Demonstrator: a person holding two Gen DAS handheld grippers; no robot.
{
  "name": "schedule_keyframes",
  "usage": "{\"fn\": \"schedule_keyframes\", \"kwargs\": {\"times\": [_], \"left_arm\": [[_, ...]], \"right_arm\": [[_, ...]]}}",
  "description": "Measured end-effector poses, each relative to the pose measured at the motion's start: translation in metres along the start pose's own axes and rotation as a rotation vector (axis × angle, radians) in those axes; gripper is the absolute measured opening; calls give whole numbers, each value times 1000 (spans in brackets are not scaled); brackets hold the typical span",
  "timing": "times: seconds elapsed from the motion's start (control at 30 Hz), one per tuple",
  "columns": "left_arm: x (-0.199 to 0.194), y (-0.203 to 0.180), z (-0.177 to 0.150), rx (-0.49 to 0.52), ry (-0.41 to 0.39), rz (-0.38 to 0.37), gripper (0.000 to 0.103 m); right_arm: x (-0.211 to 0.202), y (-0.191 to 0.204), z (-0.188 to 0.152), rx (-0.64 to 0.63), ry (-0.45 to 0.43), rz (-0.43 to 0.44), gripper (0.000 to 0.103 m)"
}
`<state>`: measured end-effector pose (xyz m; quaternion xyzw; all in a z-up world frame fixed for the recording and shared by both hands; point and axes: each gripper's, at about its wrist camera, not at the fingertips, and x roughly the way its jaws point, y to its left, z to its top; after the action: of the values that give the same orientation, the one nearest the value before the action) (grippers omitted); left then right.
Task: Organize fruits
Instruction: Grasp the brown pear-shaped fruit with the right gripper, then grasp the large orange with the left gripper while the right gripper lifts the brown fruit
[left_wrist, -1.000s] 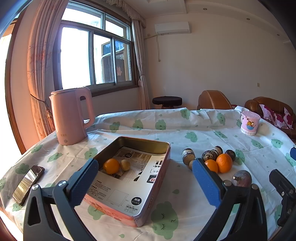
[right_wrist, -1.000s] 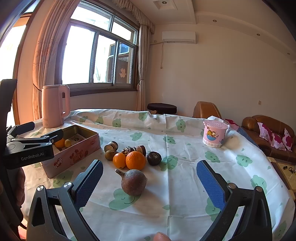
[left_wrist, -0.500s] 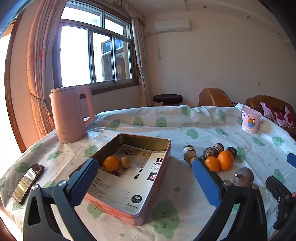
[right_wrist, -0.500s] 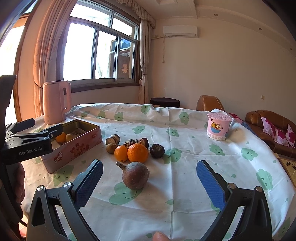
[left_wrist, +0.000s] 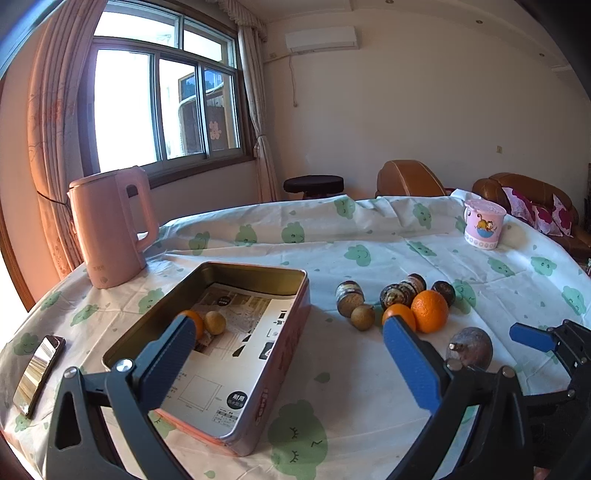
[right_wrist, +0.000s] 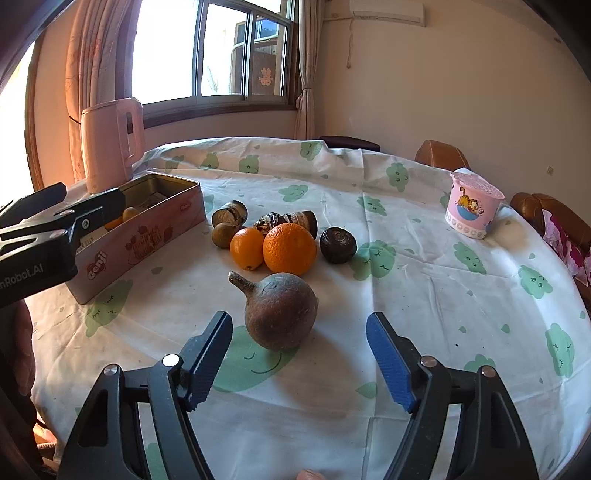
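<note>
Right now the right claw (right_wrist: 299, 354), jaws just narrowing w/ nothing gripped, sits just short of the brown stemmed fruit (right_wrist: 280, 310) on the counter (right_wrist: 424, 295), stem aimed back-left twd the tin (right_wrist: 147, 236); left claw (left_wrist: 288, 354) wide, farther off.

The cloth (right_wrist: 424, 280) is white with green smiling clouds; the tin (right_wrist: 147, 236) is pink outside with printed fruit and lettering, dull gold inside, lined with black-and-white printed paper (left_wrist: 236, 343); the kettle (left_wrist: 110, 229) is plain pale pink; the cup (right_wrist: 472, 206) is pink with an orange cartoon cat; two oranges (right_wrist: 290, 249) are bright orange; the pear-shaped fruit (right_wrist: 280, 312) is reddish-brown; the round fruit (right_wrist: 338, 240) is near black; the pads (right_wrist: 388, 360) are blue on black frames; the curtain (left_wrist: 51, 122) is peach; the sofa (left_wrist: 517, 188) is brown.
</note>
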<state>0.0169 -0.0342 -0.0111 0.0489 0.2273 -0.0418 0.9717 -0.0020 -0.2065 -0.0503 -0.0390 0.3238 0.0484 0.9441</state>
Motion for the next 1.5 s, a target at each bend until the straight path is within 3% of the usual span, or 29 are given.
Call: {"fn": "schedule_keyframes", "kwargs": {"times": [0.13, 0.2, 0.37, 0.5, 0.63, 0.83, 1.03, 1.27, 1.5], "left_arm": [[5, -11, 5, 35, 5, -20, 99], [10, -15, 7, 51, 24, -44, 95], [22, -27, 12, 72, 63, -74, 88], [36, -51, 16, 119, 90, -92, 80], [54, -84, 16, 169, 134, -135, 80], [86, -129, 14, 261, 228, -168, 63], [99, -141, 14, 280, 290, -194, 58], [103, -142, 13, 284, 296, -202, 48], [97, -129, 14, 237, 276, -243, 46]], "right_arm": [[21, -7, 6, 44, 72, 68, 66], [27, -8, 8, 53, 95, 116, 49], [22, -18, 7, 84, 77, 124, 49], [13, -40, 11, 123, 28, 32, 48], [12, -65, 14, 153, 20, -38, 48], [16, -92, 9, 206, 27, -83, 49], [14, -93, 9, 209, 18, -76, 49], [16, -92, 9, 200, 23, -60, 49], [11, -91, 9, 192, -4, -61, 49]]}}
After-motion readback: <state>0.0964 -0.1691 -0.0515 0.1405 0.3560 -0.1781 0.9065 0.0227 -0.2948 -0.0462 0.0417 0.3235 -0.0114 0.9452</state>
